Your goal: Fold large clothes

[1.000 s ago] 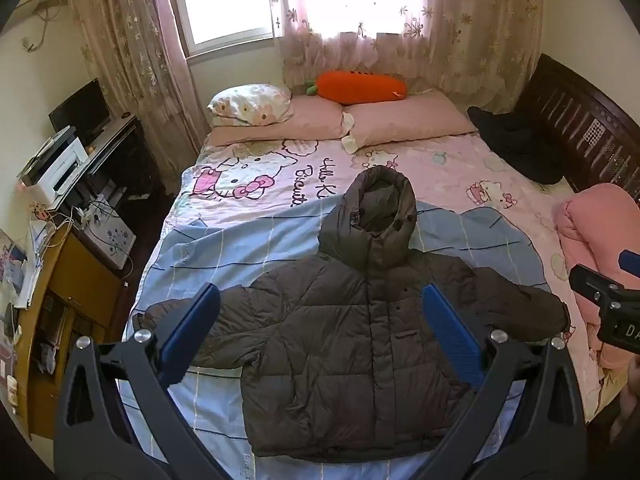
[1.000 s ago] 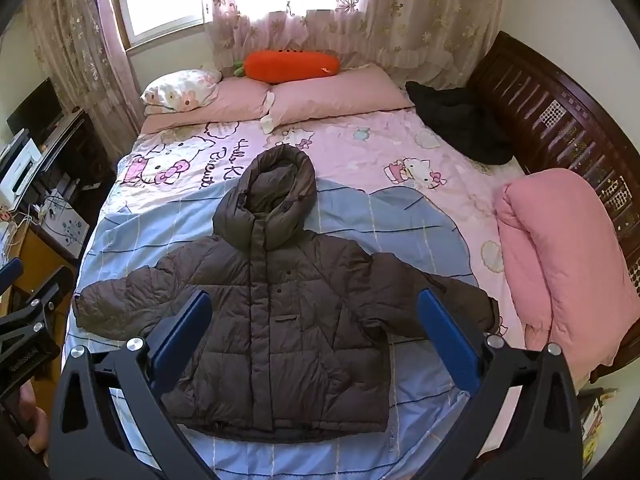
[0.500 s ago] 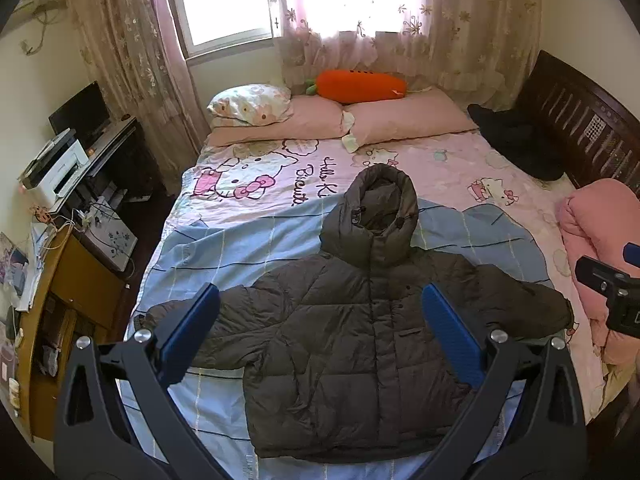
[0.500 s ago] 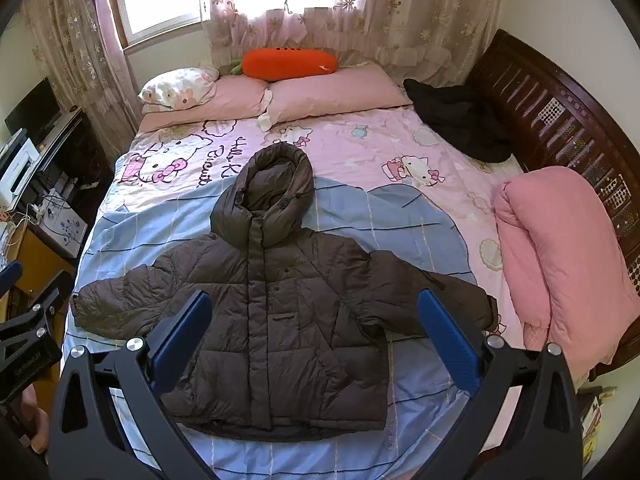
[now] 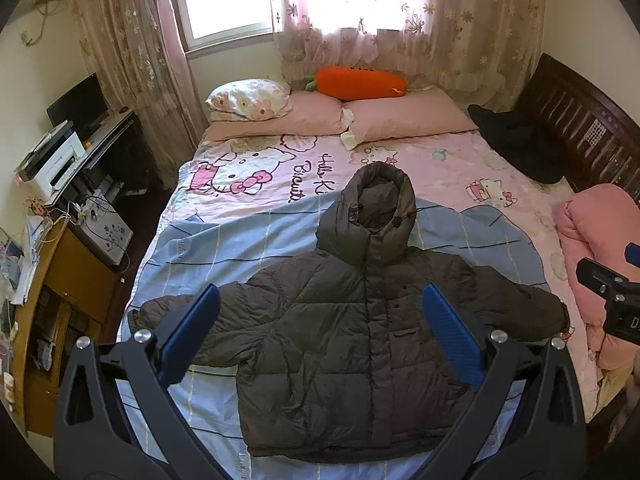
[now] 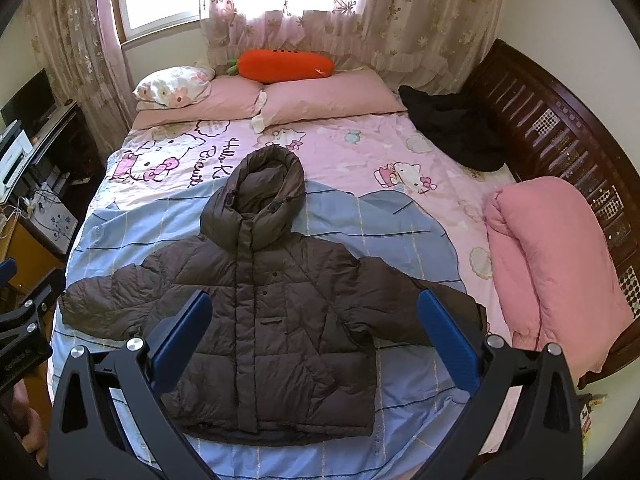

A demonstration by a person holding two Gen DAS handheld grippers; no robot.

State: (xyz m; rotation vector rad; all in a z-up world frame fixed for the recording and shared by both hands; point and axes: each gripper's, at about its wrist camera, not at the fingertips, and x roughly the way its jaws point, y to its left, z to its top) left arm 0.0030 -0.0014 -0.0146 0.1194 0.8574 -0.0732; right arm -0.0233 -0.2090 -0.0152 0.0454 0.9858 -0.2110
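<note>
The jacket (image 5: 360, 344) lies flat on the bed (image 5: 240, 240), hood toward the pillows. It looks puffy, light and slippery, so I'd pinch a sleeve cuff. Both my grippers' fingers (image 5: 196, 320) (image 6: 448, 332) hang apart, empty.

Jacket (image 5: 352, 344) flat on bed (image 5: 208, 252), hood toward pillows (image 5: 404, 120) | carrot plush (image 5: 360, 84) on pillows, below window | dark garment (image 5: 520, 148) far right, rolled quilt (image 6: 552, 264) near right | desk (image 5: 80, 152) left of bed
</note>
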